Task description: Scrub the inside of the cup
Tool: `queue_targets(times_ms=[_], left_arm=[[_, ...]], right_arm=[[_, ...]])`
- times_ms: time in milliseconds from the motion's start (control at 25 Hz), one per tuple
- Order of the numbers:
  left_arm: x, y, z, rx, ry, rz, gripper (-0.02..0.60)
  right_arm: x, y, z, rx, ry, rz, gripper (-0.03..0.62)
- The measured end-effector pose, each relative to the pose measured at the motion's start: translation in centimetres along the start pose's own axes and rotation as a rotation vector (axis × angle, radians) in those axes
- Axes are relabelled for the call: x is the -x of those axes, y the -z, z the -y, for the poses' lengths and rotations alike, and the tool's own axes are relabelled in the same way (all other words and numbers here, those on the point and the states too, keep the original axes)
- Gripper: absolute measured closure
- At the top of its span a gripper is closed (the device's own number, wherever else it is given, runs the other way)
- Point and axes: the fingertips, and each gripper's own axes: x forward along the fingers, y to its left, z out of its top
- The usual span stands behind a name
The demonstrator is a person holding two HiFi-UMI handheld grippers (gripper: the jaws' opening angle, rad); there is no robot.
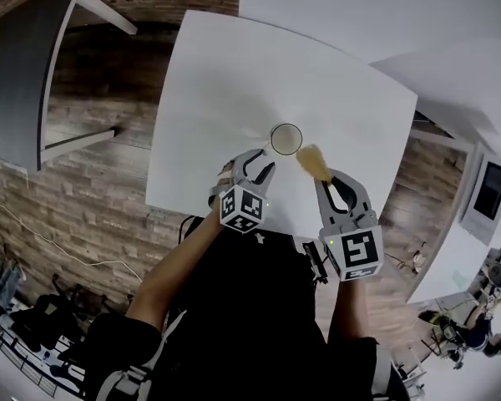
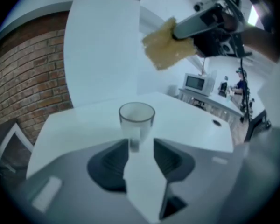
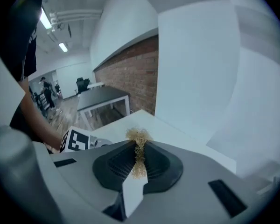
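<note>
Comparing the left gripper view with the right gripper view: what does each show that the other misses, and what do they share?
Only the left gripper view shows the cup, upright on the white table just ahead of the open left gripper. Only the right gripper view shows the left gripper's marker cube. Both show the right gripper holding the yellow scrubber, the white table and a brick wall.

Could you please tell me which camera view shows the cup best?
The left gripper view: the cup stands upright and large in the picture, its clear wall and rim plain, just ahead of the open jaws. The head view shows it only small, from above. The right gripper view does not show it.
</note>
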Motion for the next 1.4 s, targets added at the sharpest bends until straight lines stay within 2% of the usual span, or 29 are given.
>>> queue_targets(times_ms=[80,160,280,400,480,560,600,880,1400], left_arm=[[1.3,-0.5,-0.4,0.006,-0.015,0.020,0.419],[3.2,-1.8,-1.1,-0.027,-0.058,0.070,0.419],[6.9,-5.3,-2.2,-0.044,-0.117,0.195,0.419],[10.9,-9.5,-2.8,-0.042,-0.150,0.345,0.433],[13.1,-11.7,-2.8,-0.079,-0.161,0.429,0.489],[14.6,-13.1,-2.4,-0.102,-0.157,0.477,0.560],[15.0,-13.5,-2.2,-0.106,-0.156,0.491,0.577],[17.3,-15.3,-1.9,-0.140,-0.198,0.546,0.578],[18.6,-16.4,-1.9,-0.083,-0.152,0.591,0.578]], right_arm=[[1.5,-1.3,-0.1,-0.099,0.038,0.139,0.563],[3.0,-2.3,-0.3,-0.189,0.054,0.262,0.563],[5.1,-3.7,-0.3,-0.277,0.107,0.420,0.563],[6.5,-4.2,-0.3,-0.328,0.141,0.501,0.563],[7.2,-4.3,-0.5,-0.342,0.151,0.532,0.563],[8.0,-4.4,-0.6,-0.340,0.167,0.557,0.563],[8.4,-4.6,-0.6,-0.338,0.177,0.569,0.563],[8.9,-5.2,-1.0,-0.330,0.227,0.590,0.563],[8.6,-6.0,-2.1,-0.298,0.273,0.618,0.563]])
